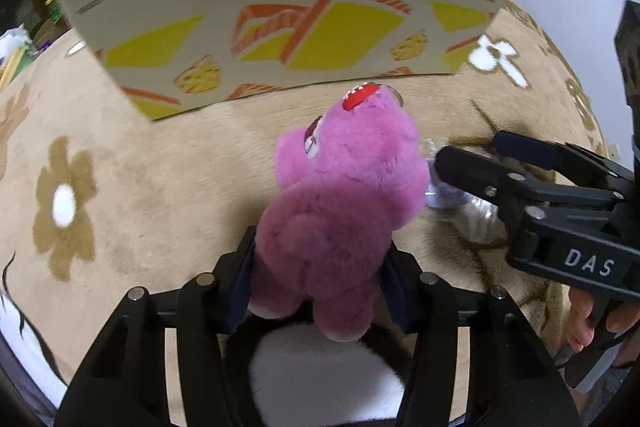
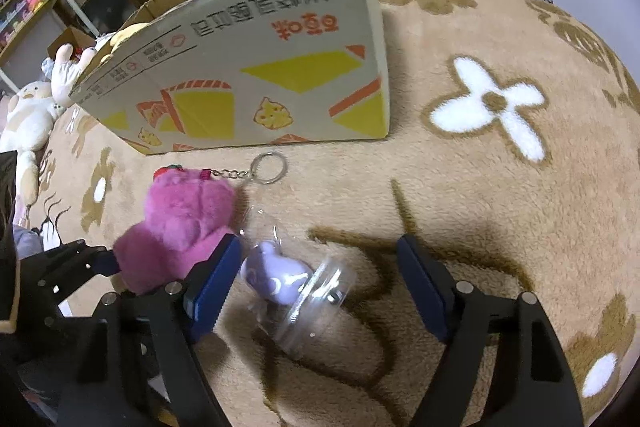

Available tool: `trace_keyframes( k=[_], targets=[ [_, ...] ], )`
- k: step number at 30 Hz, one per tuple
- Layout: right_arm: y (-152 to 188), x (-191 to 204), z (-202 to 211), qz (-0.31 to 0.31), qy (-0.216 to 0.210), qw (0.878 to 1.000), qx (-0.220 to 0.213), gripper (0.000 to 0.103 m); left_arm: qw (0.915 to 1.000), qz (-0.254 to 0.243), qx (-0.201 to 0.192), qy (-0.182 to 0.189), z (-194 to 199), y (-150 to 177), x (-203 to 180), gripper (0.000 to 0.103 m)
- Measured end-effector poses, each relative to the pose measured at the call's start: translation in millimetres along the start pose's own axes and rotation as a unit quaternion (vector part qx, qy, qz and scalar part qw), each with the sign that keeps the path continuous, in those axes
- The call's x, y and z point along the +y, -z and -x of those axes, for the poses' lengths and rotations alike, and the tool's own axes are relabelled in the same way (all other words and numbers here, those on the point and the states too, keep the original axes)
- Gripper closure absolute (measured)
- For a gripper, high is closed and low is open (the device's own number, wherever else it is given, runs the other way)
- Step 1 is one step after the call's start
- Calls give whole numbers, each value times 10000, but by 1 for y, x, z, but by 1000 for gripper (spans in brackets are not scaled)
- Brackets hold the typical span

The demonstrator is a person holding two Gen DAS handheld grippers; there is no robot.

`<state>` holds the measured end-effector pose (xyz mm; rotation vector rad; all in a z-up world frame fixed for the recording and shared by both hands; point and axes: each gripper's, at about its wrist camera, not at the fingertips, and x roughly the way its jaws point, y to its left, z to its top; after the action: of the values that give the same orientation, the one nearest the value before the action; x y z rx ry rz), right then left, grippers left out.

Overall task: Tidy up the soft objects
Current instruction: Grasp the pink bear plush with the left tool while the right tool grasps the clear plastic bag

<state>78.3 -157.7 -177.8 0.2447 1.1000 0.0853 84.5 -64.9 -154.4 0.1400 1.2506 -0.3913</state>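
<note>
Left wrist view: we had the pink plush (image 1: 340, 203) pinched in the left gripper (image 1: 316, 287), close in front of the box (image 1: 280, 27).

We saw both blue pads squeezing the plush low on its body, the jaws narrow around it, and the plush lay on the rug (image 1: 140, 167) with its head toward the box and its key ring (image 2: 269, 167) lying just short of the box wall. In the right wrist view our right gripper (image 2: 320, 291) stood wide, gripping nothing; a clear capsule (image 2: 308, 291) with a lilac toy (image 2: 276, 275) inside lay on the rug between its fingers, nearer the left finger, farther from the box than the plush. More plush toys (image 2: 28, 115) lay off the box's far left end.
</note>
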Motion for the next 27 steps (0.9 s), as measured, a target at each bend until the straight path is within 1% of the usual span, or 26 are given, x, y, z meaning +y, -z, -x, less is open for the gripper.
trace_keyframes(
  k=[3,5,10,12,13,18,19,21,22,23,27],
  targets=[
    [1,15,-2,220,-31,9997,-37,19,9999,137,-55,-25,5,1,7,50],
    [2,23,-5,374,-23,9993,-5,19,9997,172,-73,-163,8,2,9,50],
    [4,27,-16,449,-13,9989,143,19,9990,216,10,-385,9,10,21,50],
    [4,28,-17,486,-34,9987,163,19,9989,248,44,-401,8,11,24,50],
    [4,29,-18,497,-46,9986,180,19,9988,292,57,-396,3,7,17,50],
    [10,35,-23,696,54,9972,262,20,9985,479,85,-251,2,5,28,50],
    [11,38,-25,782,168,9964,276,25,9985,484,84,-247,3,6,30,50],
    [13,41,-27,889,292,9952,280,28,9985,490,86,-243,3,5,31,50],
    [13,42,-26,885,318,9952,267,34,9984,505,83,-237,2,4,31,50],
    [13,41,-26,846,385,9954,246,38,9984,516,79,-227,6,7,40,50],
    [15,41,-22,780,391,9959,243,45,9983,536,58,-232,8,10,46,50]
  ],
)
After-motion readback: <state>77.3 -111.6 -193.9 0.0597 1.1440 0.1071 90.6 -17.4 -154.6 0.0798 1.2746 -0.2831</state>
